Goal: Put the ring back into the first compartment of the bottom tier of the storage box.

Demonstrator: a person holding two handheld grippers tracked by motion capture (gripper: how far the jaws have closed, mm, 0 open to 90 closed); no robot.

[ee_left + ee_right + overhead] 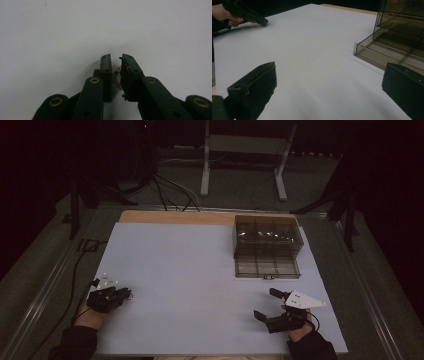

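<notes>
a: what's between your left jaws?

b: a small pink piece with gold beads (117,76), some bit of jewellery by the look of it. it's lying on the white sheet (200,270) at the near left of the table, and my left gripper (115,60) is coming down over it. the jaws are standing narrow, one on each side of the piece. i can't tell for sure whether the pads are pressing on it or just flanking it.

a: so are you holding it?

b: it's sitting in the gap, touching or nearly touching both black pads (106,72). it's still resting on the sheet, not lifted.

a: can you see it from the other side?

b: yes. in the right gripper view it's showing as a faint pinkish spot under the tip of my left gripper (263,23), far off at the left of the sheet, with my left hand (223,15) wrapped around the gripper body.

a: and your right gripper?

b: my right gripper (267,305) is hovering at the near right of the sheet with its jaws standing wide apart and nothing between them. it's well apart from the pink piece.

a: what else is around?

b: a smoky clear compartment box (267,250) is sitting at the far right of the sheet, its lid standing open. a wooden table edge (175,216) is showing beyond the sheet.
</notes>
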